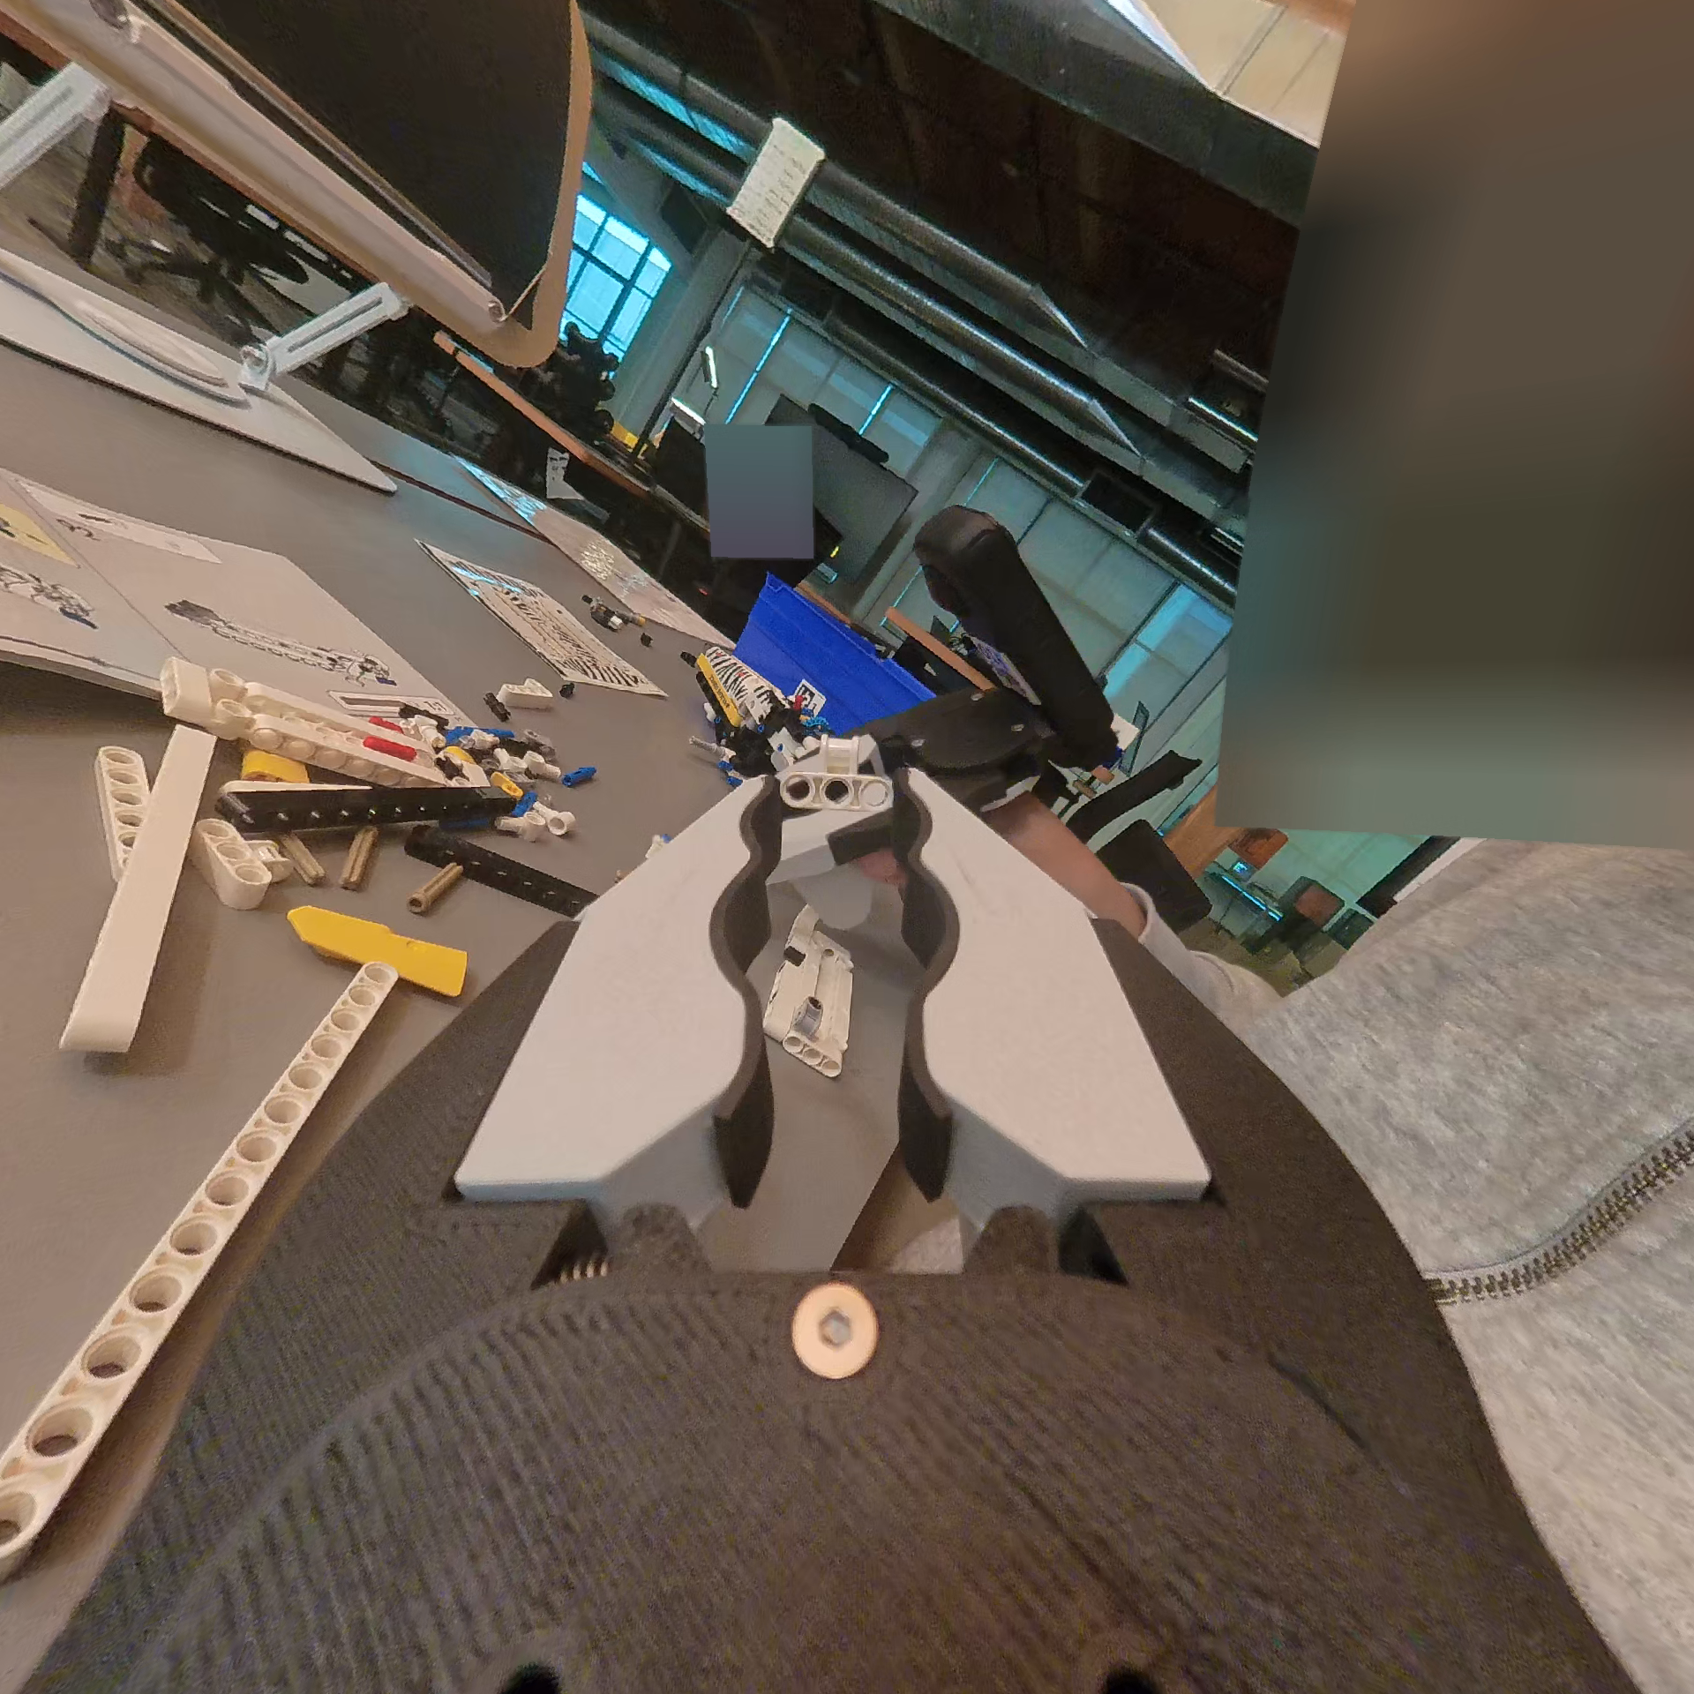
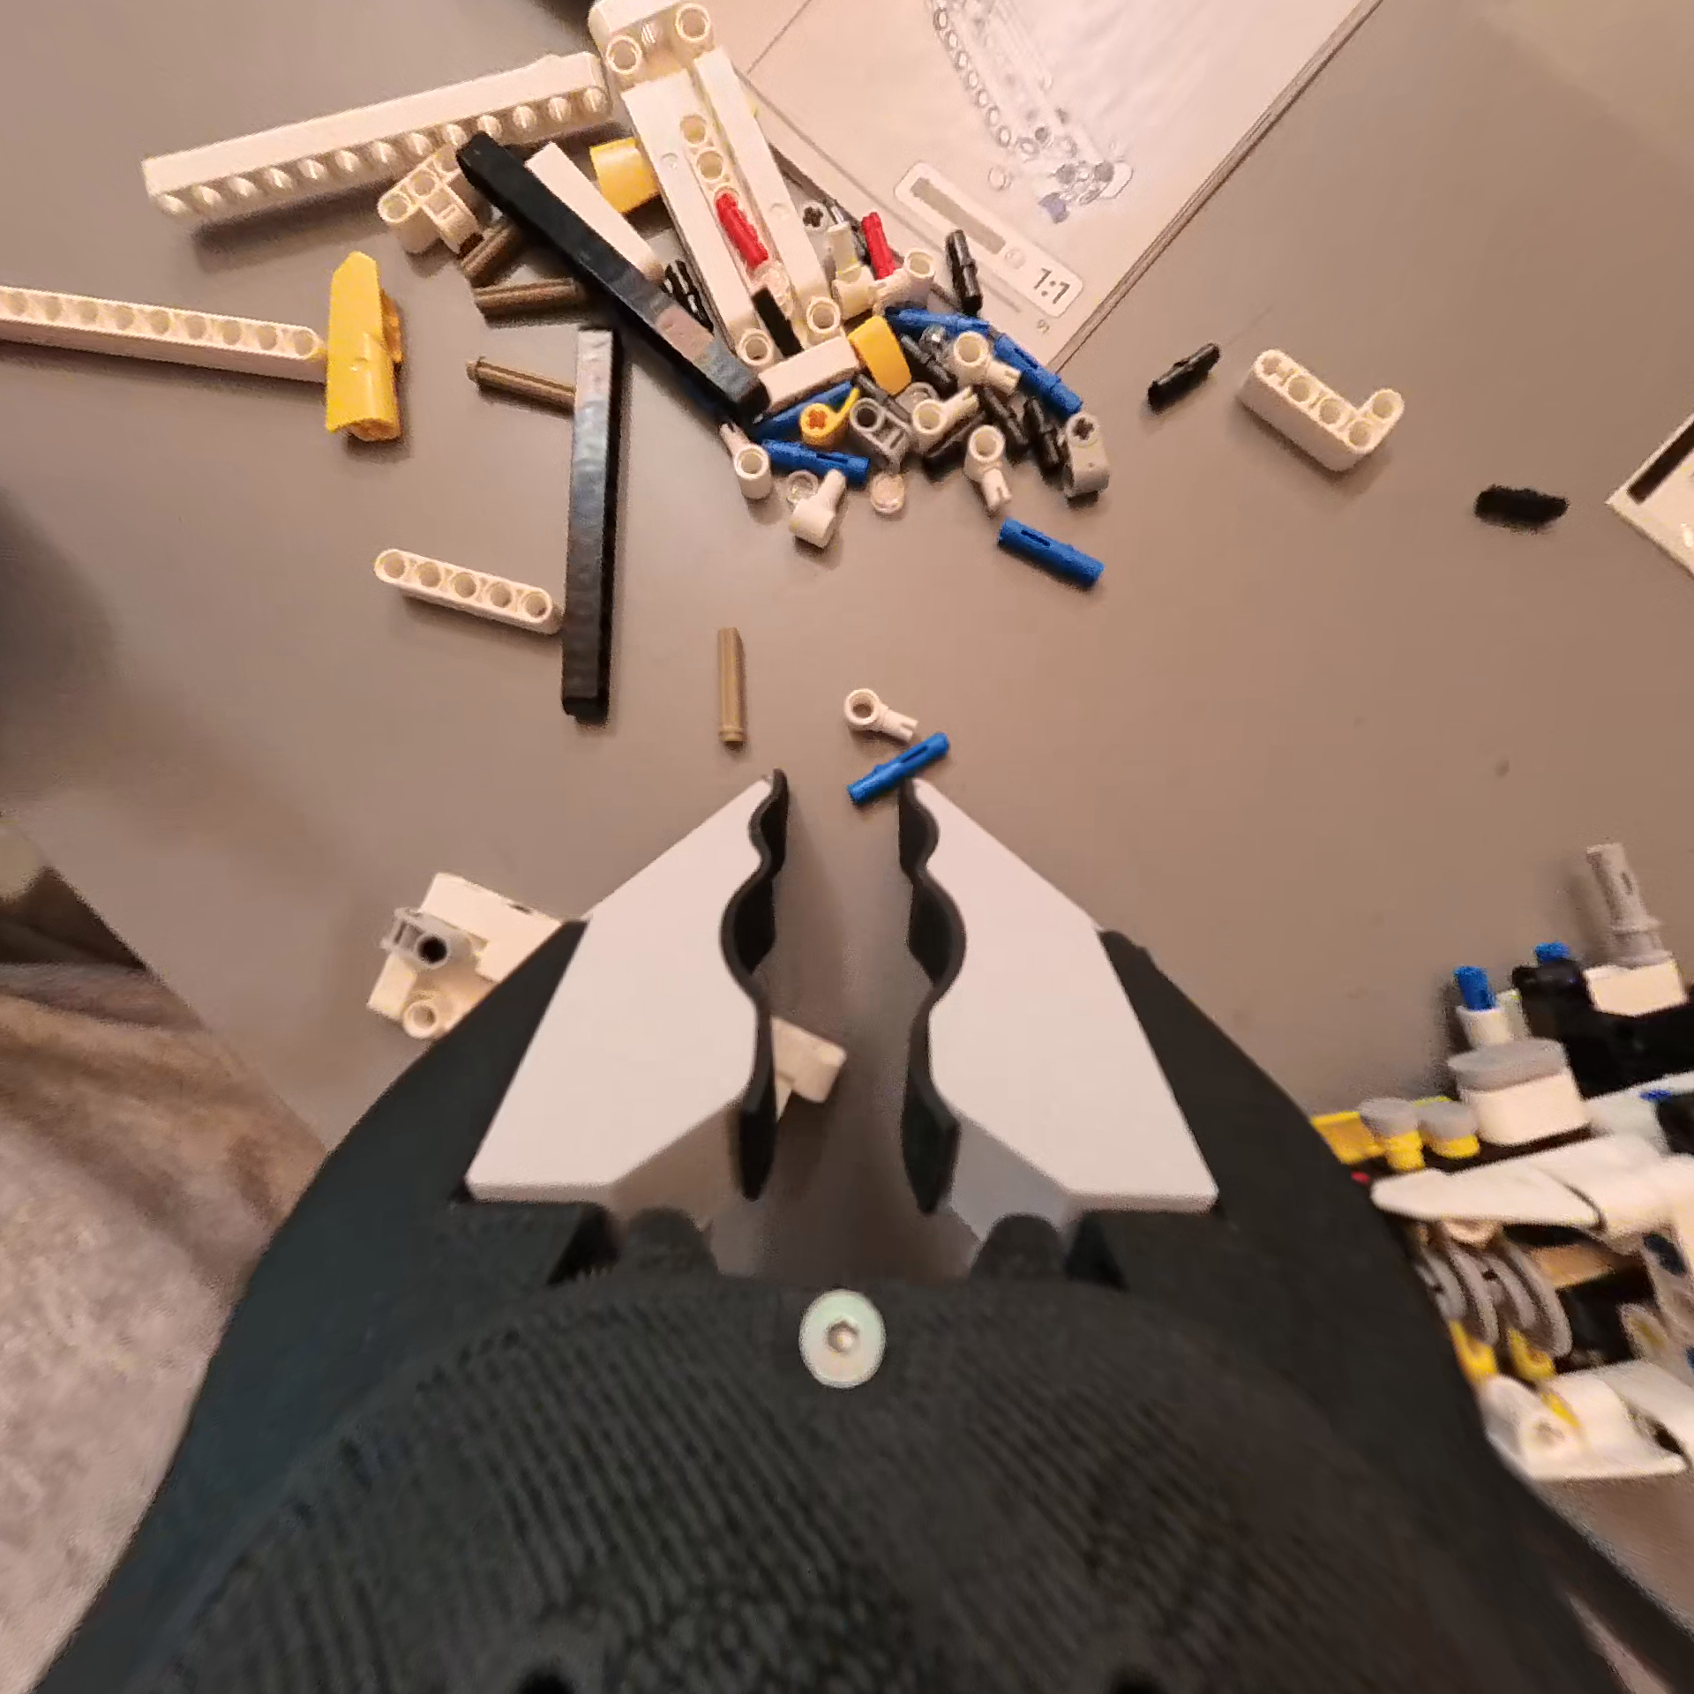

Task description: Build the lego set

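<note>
My left gripper [image 1: 836,777] is shut on a small white connector piece [image 1: 834,790] and holds it at the fingertips, raised above the grey table [image 1: 275,1054]. The right gripper's black body [image 1: 967,733] shows just beyond it. In the right wrist view my right gripper [image 2: 843,788] is open and empty, pointing down at the table. A blue pin [image 2: 898,768] lies just off its right fingertip. A small white connector [image 2: 878,713] and a tan pin [image 2: 731,683] lie just ahead. A pile of loose pins and beams [image 2: 917,394] lies farther ahead.
A partly built white, black and yellow model [image 2: 1558,1146] stands at the right. An instruction booklet [image 2: 1054,137] lies beyond the pile. Long white beams [image 2: 367,137], black beams [image 2: 591,522] and a yellow panel [image 2: 362,348] lie to the left. A small white sub-assembly [image 2: 449,953] lies beside the left finger. My right fingertips sit around 15 cm from my left ones.
</note>
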Motion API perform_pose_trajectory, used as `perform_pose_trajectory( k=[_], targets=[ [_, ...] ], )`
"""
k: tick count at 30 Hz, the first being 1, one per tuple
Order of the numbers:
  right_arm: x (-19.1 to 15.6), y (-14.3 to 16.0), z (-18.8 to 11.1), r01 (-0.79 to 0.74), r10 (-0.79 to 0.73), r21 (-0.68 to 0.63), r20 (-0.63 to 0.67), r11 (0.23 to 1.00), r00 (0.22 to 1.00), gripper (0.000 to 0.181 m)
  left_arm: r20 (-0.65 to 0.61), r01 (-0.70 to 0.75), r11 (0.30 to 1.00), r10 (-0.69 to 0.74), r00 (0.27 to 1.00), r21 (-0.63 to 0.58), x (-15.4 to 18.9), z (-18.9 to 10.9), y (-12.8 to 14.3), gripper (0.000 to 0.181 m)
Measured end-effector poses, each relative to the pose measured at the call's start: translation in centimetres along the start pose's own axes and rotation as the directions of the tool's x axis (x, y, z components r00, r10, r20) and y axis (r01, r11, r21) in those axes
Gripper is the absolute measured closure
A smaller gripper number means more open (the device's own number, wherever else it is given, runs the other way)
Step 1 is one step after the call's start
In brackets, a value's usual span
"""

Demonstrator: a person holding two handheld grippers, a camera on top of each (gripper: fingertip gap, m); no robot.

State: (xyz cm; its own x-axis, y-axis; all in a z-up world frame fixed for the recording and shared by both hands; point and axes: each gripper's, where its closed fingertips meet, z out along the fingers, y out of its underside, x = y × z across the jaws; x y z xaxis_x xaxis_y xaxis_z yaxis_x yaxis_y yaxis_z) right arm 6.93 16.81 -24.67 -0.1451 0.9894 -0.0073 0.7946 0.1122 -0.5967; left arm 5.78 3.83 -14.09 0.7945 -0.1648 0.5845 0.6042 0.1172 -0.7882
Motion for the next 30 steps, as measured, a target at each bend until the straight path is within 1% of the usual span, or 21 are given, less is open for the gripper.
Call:
perform_pose_trajectory(
  k=[8, 11, 13, 17, 23, 30],
  targets=[
    [0.2, -0.7, 0.5, 0.007, -0.007, 0.046, 0.001, 0.999, 1.0, 0.165, -0.003, 0.006, 1.0, -0.006, 1.0, 0.003, 0.0, 0.0, -0.1, 0.16],
    [0.5, -0.9, 0.6, 0.0, 0.001, 0.061, -0.009, 0.998, 1.0, 0.164, -0.003, 0.005, 1.0, -0.005, 1.0, 0.003, 0.0, 0.0, -0.1, 0.16],
    [0.6, -1.0, 0.7, 0.003, -0.002, 0.06, -0.011, 0.998, 1.0, 0.163, -0.003, 0.006, 1.0, -0.006, 1.0, 0.003, 0.0, 0.0, -0.1, 0.16],
    [0.7, -0.9, 0.6, 0.011, -0.01, 0.058, -0.02, 0.998, 1.0, 0.166, -0.004, 0.009, 1.0, -0.009, 1.0, 0.004, 0.0, 0.0, -0.1, 0.16],
    [2.0, -0.4, 0.2, 0.022, -0.018, 0.048, -0.083, 0.999, 0.996, 0.171, -0.004, 0.008, 1.0, -0.008, 1.0, 0.004, 0.0, 0.0, -0.1, 0.16],
    [2.0, -0.7, 0.4, 0.025, -0.021, 0.061, -0.076, 0.998, 0.997, 0.17, -0.003, 0.008, 1.0, -0.008, 1.0, 0.004, 0.0, 0.0, -0.1, 0.16]
  ],
)
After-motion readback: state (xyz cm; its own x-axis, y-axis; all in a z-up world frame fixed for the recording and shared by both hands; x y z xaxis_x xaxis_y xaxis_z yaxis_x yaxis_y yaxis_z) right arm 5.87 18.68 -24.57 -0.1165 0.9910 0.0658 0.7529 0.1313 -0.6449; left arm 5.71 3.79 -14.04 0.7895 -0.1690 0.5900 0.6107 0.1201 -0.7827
